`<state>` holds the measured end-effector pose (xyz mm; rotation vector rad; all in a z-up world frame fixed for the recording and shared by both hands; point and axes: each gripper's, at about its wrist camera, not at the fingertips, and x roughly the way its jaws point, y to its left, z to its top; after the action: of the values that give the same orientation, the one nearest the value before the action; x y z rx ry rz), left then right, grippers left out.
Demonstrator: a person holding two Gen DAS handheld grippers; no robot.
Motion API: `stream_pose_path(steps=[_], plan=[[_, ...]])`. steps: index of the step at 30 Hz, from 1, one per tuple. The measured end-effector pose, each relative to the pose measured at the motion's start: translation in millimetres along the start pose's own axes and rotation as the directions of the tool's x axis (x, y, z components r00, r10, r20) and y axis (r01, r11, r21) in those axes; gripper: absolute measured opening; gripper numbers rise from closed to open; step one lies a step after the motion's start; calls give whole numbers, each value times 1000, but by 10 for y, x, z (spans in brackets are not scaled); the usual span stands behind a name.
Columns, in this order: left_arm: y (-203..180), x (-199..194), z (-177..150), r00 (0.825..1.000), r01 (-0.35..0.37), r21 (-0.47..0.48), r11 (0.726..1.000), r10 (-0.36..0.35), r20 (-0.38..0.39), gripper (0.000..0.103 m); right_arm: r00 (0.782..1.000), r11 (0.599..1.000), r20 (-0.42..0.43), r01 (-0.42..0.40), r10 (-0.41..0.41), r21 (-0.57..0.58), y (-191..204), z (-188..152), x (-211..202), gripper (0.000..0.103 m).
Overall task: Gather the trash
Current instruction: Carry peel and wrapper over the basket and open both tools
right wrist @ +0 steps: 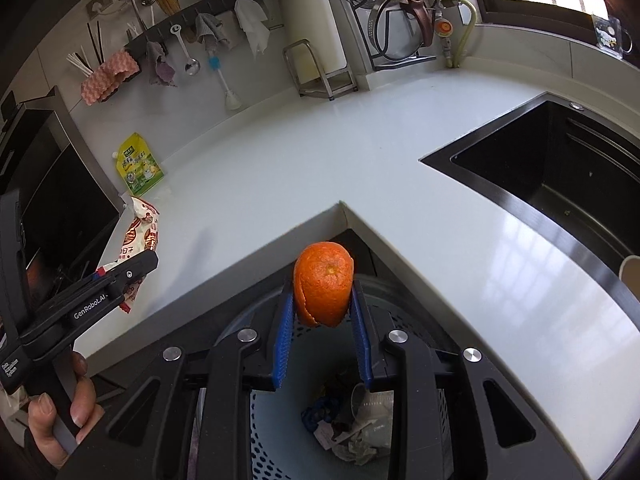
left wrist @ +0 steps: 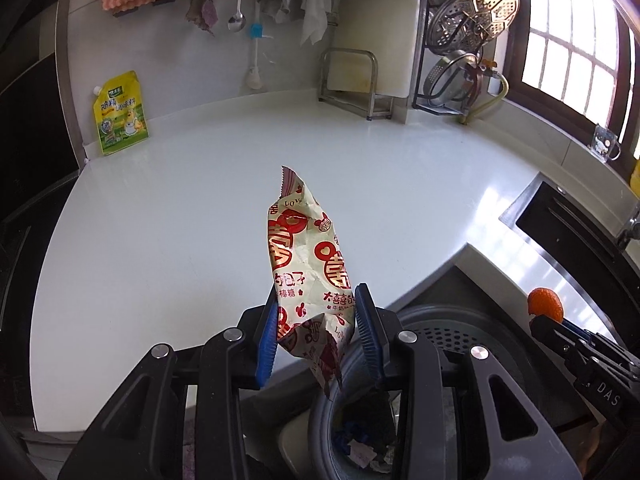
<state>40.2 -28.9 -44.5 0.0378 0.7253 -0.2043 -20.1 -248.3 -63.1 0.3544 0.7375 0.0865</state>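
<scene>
1. The left gripper (left wrist: 316,332) pinches a crumpled red-and-white candy wrapper (left wrist: 308,256) near its lower end. Most of the wrapper stands up past the fingertips, over the counter edge and beside the rim of the trash bin (left wrist: 440,332).
2. The right gripper (right wrist: 323,312) is clamped on a piece of orange peel (right wrist: 323,288), held just above the trash bin (right wrist: 424,308), which sits on the floor in the counter's inner corner.
3. Risk, wrapper: seen from the left wrist, its tail hangs over the bin but its bulk lies toward the countertop (left wrist: 200,200). Released here, so light a thing could flutter and land on the counter or catch on the bin's rim.
4. Risk, peel: only its sides are gripped, and it looks split. It could slip out early, or stick to a ridged pad (right wrist: 285,340) when the jaws spread.
5. Risk, collision: both grippers converge on the same bin opening, so they may knock together.
6. The yellow seasoning pouch (right wrist: 140,168), far back from the bin, is probably not trash.
</scene>
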Motion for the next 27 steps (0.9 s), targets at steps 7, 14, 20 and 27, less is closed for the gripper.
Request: stream_pose_path(steps=[7, 14, 20, 27], plan=[[-277, -126, -383, 999, 27, 44, 999, -25, -40, 36, 999, 999, -25, 20, -21, -29, -74, -361, -182, 26], [-377, -94, -682, 994, 30, 66, 997, -23, -107, 36, 997, 999, -79, 19, -22, -33, -164, -681, -162, 27], [-425, 12, -835, 985, 54, 62, 997, -43, -170, 36, 993, 1000, -120, 7, -11, -30, -172, -832, -68, 27], [-428, 61, -904, 980, 59, 62, 996, -46, -195, 42, 989, 1000, -146, 5, -7, -17, -211, -919, 26, 27]])
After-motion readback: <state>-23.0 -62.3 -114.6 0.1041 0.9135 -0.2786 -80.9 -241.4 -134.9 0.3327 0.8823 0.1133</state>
